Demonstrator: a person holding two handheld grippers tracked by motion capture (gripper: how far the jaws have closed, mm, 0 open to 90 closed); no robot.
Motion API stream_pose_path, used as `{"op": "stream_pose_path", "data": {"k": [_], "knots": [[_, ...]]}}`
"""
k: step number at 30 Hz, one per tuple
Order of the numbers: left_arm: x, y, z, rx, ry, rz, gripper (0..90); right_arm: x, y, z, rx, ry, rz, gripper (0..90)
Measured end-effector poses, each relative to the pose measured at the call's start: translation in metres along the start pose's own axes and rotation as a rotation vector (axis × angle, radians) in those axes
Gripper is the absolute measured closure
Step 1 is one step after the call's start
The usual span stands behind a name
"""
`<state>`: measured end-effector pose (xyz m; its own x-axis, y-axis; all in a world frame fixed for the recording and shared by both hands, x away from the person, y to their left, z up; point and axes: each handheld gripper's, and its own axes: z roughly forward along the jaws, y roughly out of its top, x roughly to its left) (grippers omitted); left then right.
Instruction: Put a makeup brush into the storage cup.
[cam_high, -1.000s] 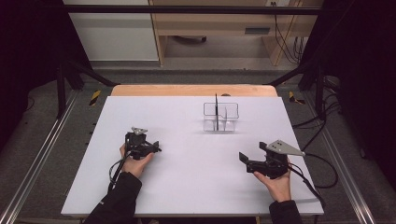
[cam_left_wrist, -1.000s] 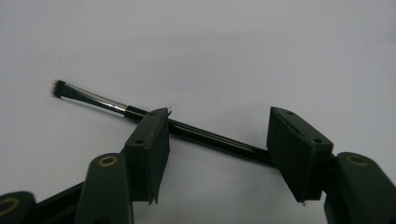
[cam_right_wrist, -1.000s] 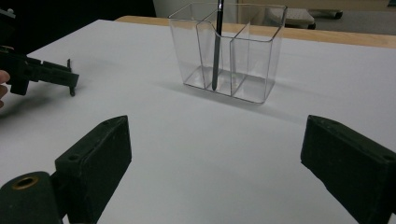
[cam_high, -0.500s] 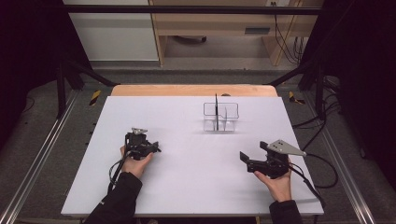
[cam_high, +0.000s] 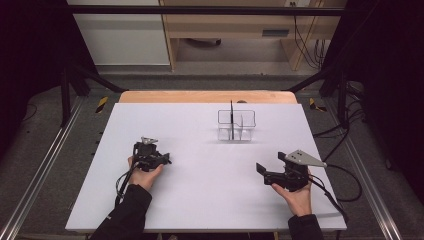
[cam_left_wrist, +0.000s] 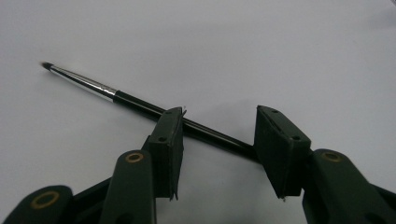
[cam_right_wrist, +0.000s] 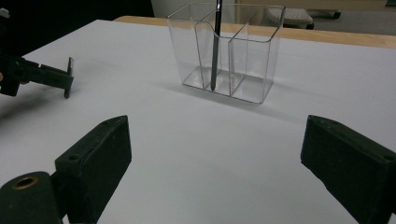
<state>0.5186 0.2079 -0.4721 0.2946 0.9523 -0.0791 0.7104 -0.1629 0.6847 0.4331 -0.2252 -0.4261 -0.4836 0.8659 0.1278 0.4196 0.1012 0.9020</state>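
Note:
A thin black brush (cam_left_wrist: 93, 86) with a silver ferrule lies flat on the white table (cam_high: 200, 195). It runs slantwise between the jaws of my left gripper (cam_left_wrist: 219, 121), which have just been closing around it. The pads still stand apart from the handle, so the gripper is open. In the high view my left gripper (cam_high: 165, 160) rests at the table's left. My right gripper (cam_high: 260, 170) sits at the right, wide open and holding nothing (cam_right_wrist: 215, 140). A clear divided holder (cam_high: 236, 125) stands beyond it, with a second dark brush (cam_right_wrist: 215, 46) upright inside.
A wooden strip (cam_high: 205, 96) borders the table's far edge. Metal frame rails (cam_high: 45, 165) run along both sides, and cables (cam_high: 345, 175) trail off to the right. From the right gripper view, the left gripper (cam_right_wrist: 46, 74) is low at the far left.

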Motion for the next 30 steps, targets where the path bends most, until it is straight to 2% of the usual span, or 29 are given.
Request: {"op": "stream_pose_path", "data": {"k": [7, 11, 15, 21, 30], "knots": [[-0.002, 0.000, -0.001, 0.001, -0.006, 0.005, 58.3, 0.001, -0.001, 0.001, 0.005, 0.002, 0.001, 9.2], [0.001, 0.000, -0.001, 0.012, -0.027, -0.001, 59.2, 0.000, 0.000, 0.000, 0.001, 0.001, 0.003, 9.2], [0.001, 0.000, -0.002, 0.017, -0.029, 0.004, 58.7, 0.001, -0.001, 0.001, 0.008, 0.000, -0.002, 9.2], [-0.014, -0.002, 0.001, 0.013, 0.040, 0.068, 51.7, 0.001, 0.000, 0.001, 0.001, 0.005, 0.007, 9.2], [-0.011, -0.002, -0.001, 0.022, 0.044, 0.078, 58.7, 0.001, 0.000, 0.000, 0.002, 0.002, 0.001, 9.2]]}}
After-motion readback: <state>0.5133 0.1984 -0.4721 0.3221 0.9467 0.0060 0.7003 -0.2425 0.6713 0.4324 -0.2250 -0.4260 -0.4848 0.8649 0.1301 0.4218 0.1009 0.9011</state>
